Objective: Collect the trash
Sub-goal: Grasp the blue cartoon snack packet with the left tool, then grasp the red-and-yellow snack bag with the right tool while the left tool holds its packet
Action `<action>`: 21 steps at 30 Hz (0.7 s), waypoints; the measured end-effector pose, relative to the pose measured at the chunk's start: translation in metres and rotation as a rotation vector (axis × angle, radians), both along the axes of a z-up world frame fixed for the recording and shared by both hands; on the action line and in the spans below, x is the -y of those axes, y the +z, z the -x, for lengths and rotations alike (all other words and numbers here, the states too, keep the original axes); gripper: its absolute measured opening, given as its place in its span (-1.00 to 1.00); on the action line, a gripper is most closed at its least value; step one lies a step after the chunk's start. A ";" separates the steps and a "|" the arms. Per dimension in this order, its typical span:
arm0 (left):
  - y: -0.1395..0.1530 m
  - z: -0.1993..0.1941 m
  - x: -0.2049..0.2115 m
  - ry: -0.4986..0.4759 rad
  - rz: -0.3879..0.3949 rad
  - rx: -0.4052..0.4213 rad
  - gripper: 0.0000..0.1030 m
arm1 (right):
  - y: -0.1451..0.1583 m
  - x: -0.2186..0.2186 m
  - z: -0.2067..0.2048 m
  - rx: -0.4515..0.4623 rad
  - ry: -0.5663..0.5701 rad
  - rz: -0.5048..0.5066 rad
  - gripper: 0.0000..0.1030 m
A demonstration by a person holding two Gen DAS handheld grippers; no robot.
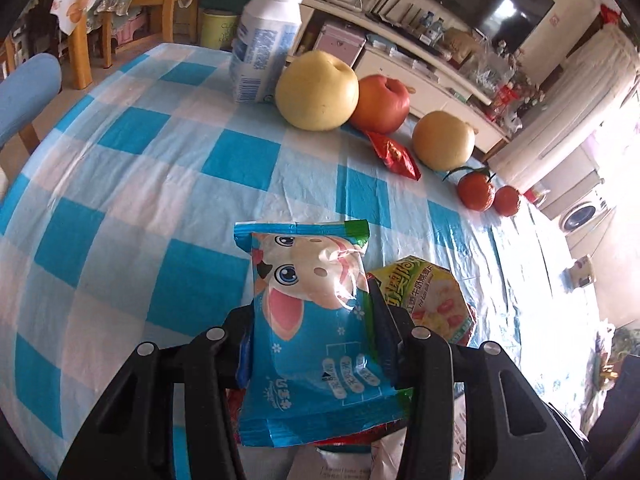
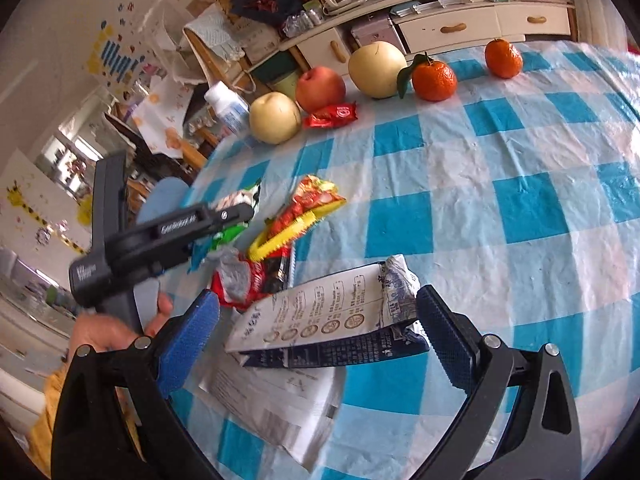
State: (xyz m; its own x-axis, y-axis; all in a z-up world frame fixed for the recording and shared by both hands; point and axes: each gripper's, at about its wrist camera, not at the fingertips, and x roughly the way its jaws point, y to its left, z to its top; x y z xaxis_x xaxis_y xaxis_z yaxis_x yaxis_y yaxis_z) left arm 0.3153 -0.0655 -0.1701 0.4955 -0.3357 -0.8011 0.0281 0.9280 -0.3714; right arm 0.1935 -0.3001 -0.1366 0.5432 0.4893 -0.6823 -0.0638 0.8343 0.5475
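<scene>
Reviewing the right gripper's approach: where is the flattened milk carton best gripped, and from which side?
Grip the flattened milk carton across its narrow width, mid-body, coming from the near edge. It lies flat between the open right gripper, long axis crosswise, overlapping the paper sheet.

white tub point(image 1: 218, 31) reads "CLEAN", other print illegible

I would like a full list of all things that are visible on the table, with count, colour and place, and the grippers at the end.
bottle: 1, white and blue, far edge
pears: 2, yellow, far side, an apple between them
apple: 1, red, touching the bigger pear
red wrapper: 1, red, in front of the apple
tangerines: 2, orange, far right
blue packet: 1, blue with cartoon cow, in left gripper
wrapper pile: several, red, yellow, green, near left
carton: 1, flattened, white and navy, between the right fingers
paper: 1, white, under carton
tablecloth: 1, blue-white check
left gripper: black, shut on packet
right gripper: blue pads, open
</scene>
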 end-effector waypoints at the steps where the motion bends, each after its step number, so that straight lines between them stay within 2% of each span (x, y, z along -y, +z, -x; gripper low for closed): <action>1: 0.001 0.002 -0.004 0.004 0.008 0.007 -0.07 | 0.000 0.000 -0.002 0.002 -0.005 -0.021 0.92; 6: 0.013 0.022 -0.027 0.019 0.024 0.060 -0.07 | -0.002 0.005 -0.011 0.013 -0.038 -0.136 0.84; 8: 0.017 0.032 -0.038 0.026 0.029 0.075 -0.07 | -0.006 0.006 -0.016 0.005 -0.047 -0.177 0.65; 12: 0.018 0.050 -0.061 0.040 0.039 0.100 -0.07 | -0.019 0.005 -0.029 -0.028 -0.065 -0.248 0.42; 17: 0.010 0.063 -0.090 0.067 0.076 0.106 -0.07 | -0.027 -0.004 -0.042 -0.022 -0.056 -0.246 0.39; 21: 0.004 0.063 -0.102 0.069 0.085 0.112 -0.07 | -0.040 -0.014 -0.052 -0.056 -0.055 -0.206 0.39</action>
State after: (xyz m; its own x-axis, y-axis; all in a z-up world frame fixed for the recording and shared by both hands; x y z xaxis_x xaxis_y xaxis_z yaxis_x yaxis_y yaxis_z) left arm 0.2523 0.0365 -0.1658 0.6044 -0.3616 -0.7099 0.0107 0.8947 -0.4466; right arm 0.2457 -0.2860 -0.1766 0.5368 0.5926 -0.6006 0.0139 0.7055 0.7085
